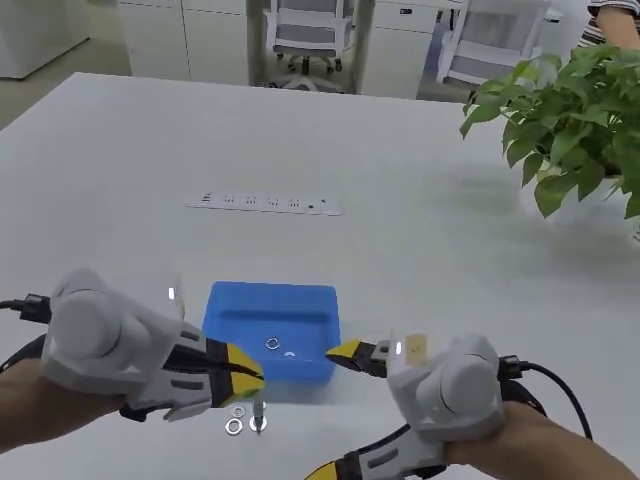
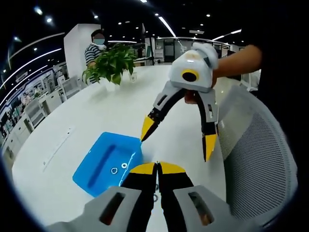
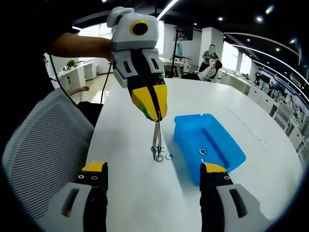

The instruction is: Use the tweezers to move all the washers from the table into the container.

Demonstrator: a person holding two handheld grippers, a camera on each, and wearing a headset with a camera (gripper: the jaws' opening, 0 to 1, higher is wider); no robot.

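Clamping the tweezers (image 3: 157,137) between jaws pressed tight together, the left gripper (image 3: 155,115) holds them pointing steeply down, so that their tips meet the desk (image 1: 400,250) at one of two washers (image 3: 168,155) lying just beside each other. A steep hold like this probably suits a thin flat ring, since the tips can straddle its edge; whether they have it pinched I cannot tell. The blue container (image 1: 290,372) sits just beyond those washers, with its near wall facing them, so the carry is short, and two more washers (image 2: 114,170) already lie on its floor. The right gripper (image 2: 177,144) has its jaws spread wide and holds nothing. One of its tips hangs close to the container's near corner, likely waiting there to steady it. For room, the wall is the one edge to clear: the tweezers must rise above the rim before moving forward, and should keep off that nearby tip. Beyond the container the desk is bare as far as a power strip (image 1: 262,202).
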